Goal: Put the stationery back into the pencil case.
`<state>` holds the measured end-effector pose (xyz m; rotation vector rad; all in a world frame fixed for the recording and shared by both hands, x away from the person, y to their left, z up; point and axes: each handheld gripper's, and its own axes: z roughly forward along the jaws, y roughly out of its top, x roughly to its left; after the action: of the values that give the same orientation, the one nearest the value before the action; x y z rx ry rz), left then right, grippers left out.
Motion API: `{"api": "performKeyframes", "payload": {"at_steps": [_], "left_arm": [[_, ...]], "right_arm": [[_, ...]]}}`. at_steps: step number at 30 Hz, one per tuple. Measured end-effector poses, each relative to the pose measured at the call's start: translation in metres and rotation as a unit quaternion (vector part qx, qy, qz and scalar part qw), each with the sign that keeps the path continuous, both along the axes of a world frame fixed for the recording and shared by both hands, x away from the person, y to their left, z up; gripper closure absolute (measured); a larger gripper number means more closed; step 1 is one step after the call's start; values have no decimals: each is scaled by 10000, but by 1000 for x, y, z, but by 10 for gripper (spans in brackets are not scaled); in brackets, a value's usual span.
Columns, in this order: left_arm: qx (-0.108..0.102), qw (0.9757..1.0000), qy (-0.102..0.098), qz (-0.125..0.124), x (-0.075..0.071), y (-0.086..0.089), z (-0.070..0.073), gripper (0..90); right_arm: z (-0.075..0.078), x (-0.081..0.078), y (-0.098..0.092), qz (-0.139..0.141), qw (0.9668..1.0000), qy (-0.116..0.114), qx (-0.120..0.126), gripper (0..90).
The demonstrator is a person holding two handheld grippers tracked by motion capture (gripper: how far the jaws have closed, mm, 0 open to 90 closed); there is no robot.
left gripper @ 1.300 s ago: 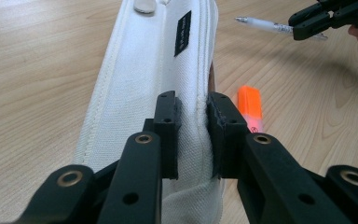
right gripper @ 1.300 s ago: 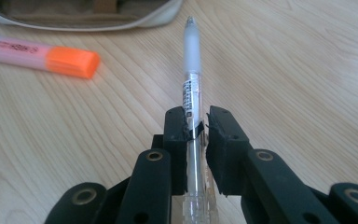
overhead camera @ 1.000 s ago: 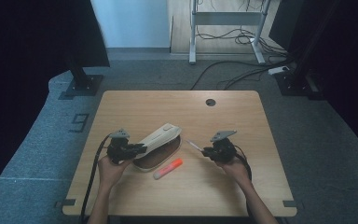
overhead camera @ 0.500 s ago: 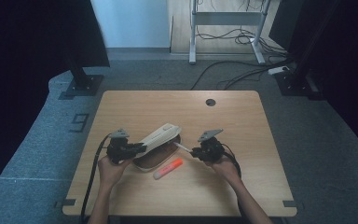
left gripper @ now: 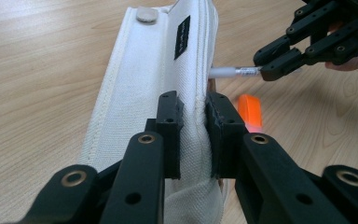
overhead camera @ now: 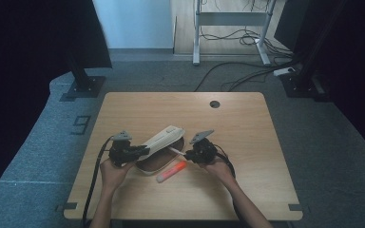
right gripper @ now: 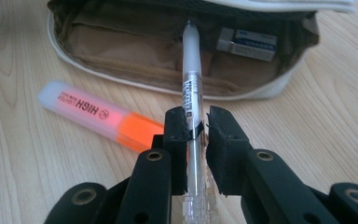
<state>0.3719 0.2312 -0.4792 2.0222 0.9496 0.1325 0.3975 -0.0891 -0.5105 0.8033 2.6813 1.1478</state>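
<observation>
High view: one light wooden table (overhead camera: 247,142) occupies the centre of the frame. On it lie one cream canvas pencil case (overhead camera: 159,147), its flap raised, and one orange highlighter with a clear cap (overhead camera: 171,171), just below and right of the case. Two black hand-held grippers are present. The left gripper (overhead camera: 140,150), left of centre, meets the case flap. The right gripper (overhead camera: 187,155), right of centre, holds one white pen (overhead camera: 176,151) pointed toward the case.

Left gripper view: the two jaws at lower centre are clamped on the seam edge of the cream flap, which runs toward the upper centre and carries one round snap button (left gripper: 147,14) and one small black label (left gripper: 182,36). At upper right the right gripper grips the pen, its tip just beside the flap edge. The highlighter lies below it.

Right gripper view: the two jaws at lower centre are clamped on the pen barrel. The pen tip reaches into the open case at the top of the frame. The brown-lined interior contains one white eraser in a sleeve (right gripper: 247,43) at upper right. The highlighter lies outside the case at the left.
</observation>
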Motion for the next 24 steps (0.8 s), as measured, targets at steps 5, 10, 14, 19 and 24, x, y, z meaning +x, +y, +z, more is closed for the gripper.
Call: {"api": "performKeyframes", "payload": {"at_steps": [5,10,14,19,24], "left_arm": [[-9,10000,-1,-8,0,0,0,765],[-20,10000,2,-11,0,0,0,765],[-39,10000,9,-20,0,0,0,764],[-53,10000,22,-41,0,-1,0,764],[-65,10000,28,-56,0,-1,-1,764]], "right_arm": [[0,4,13,96,9999,4,-52,762],[-1,8,25,180,9998,25,-114,761],[-3,11,37,241,9995,14,-179,761],[-4,15,49,273,9994,-13,-192,761],[-5,19,59,312,9993,-55,-206,761]]}}
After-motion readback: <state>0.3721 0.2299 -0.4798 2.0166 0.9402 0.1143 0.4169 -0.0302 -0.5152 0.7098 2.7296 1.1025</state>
